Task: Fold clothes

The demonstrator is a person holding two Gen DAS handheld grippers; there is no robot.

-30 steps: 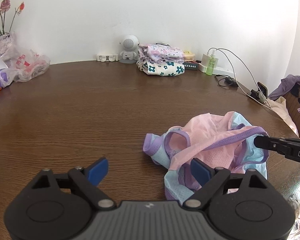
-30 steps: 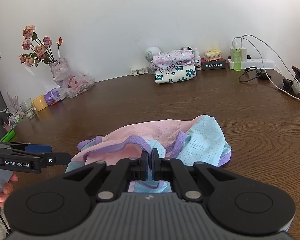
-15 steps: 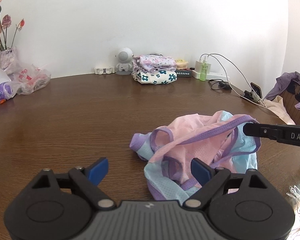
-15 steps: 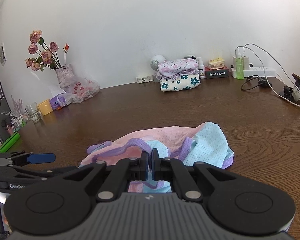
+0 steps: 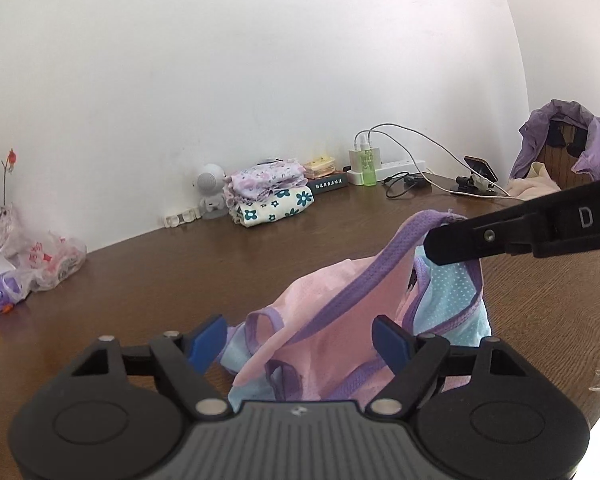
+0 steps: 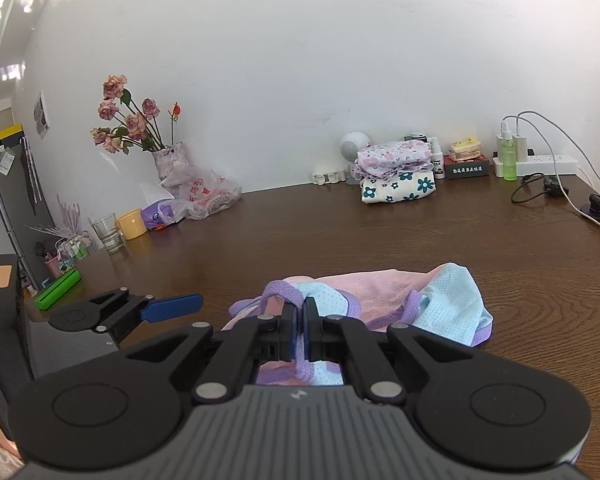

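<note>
Lifted off the table [image 5: 180, 280], the garment's [image 5: 340, 320] purple edge stays pinched by right fingers [image 6: 289, 320]; left fingers [image 5: 208, 338] narrowing, empty.

Brown wooden table [image 6: 260, 236], pink-and-blue garment [image 6: 400, 296] lay at near edge, folded floral clothes [image 6: 396, 176] at far edge, flower vase [image 6: 170, 160] well left of them, power strip [image 6: 548, 164] to their right.

Garment [image 6: 384, 292] partly behind right claw [image 6: 299, 320]

Two close wrist views, shared table [image 5: 148, 280]
</note>
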